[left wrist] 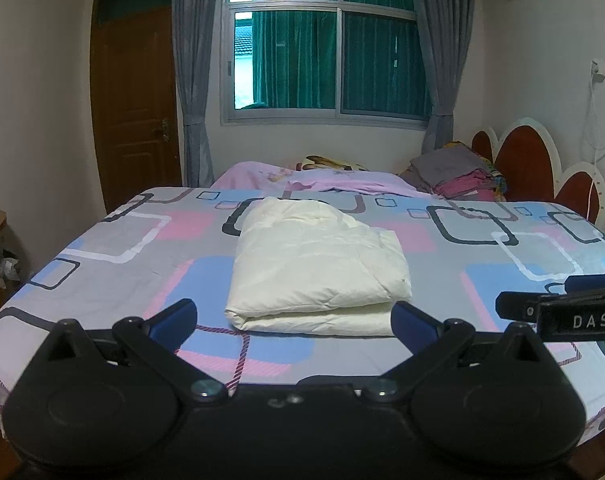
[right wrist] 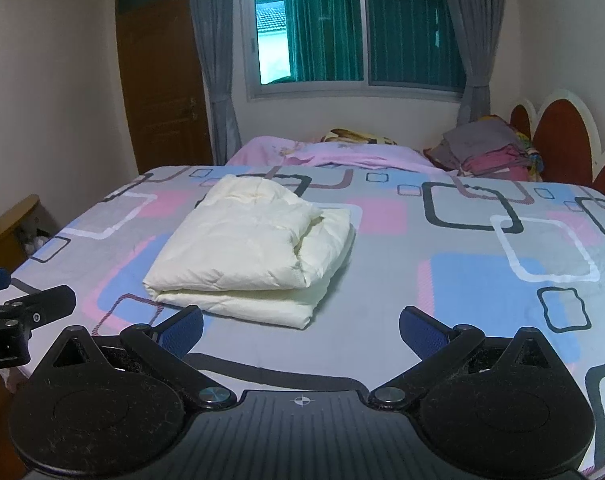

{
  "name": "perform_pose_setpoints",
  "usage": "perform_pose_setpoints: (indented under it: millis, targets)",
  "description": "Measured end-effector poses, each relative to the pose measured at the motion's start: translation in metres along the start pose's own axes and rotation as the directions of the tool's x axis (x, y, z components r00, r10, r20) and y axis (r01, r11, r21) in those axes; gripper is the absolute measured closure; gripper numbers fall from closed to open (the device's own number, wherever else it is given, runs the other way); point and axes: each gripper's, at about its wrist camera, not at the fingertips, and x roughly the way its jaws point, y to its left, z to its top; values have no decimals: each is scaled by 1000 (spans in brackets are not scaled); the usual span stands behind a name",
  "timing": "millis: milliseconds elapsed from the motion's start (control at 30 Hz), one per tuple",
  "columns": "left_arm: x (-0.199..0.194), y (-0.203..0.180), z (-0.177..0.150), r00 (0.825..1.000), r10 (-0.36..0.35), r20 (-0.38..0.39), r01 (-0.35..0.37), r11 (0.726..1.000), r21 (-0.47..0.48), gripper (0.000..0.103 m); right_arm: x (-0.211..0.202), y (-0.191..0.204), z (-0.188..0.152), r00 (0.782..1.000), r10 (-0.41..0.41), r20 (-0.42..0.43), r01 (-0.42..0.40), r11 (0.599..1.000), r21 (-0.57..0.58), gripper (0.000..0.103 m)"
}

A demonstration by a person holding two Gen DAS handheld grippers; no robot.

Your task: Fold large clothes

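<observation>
The folded cream jacket (left wrist: 316,268) lies on the bed (left wrist: 102,264), at 12 o'clock from the left tongs (left wrist: 293,318). Both left and right tongs (right wrist: 301,330) gape apart, holding nothing.

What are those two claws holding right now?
Nothing. The left gripper and right gripper are both open and empty; the folded garment lies free on the bed.
</observation>
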Motion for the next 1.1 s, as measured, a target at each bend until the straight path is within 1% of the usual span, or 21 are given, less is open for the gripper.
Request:
perform_pose_setpoints:
  millis: [467, 1100]
  targets:
    - [4, 3, 3, 1000, -16, 1, 16, 1000, 12, 0, 0, -3, 2, 1000, -3, 4, 3, 1000, 2, 0]
    - [6, 4, 2, 1000, -21, -9, 21, 1000, 15, 0, 1, -2, 2, 1000, -3, 3, 3, 1000, 6, 0]
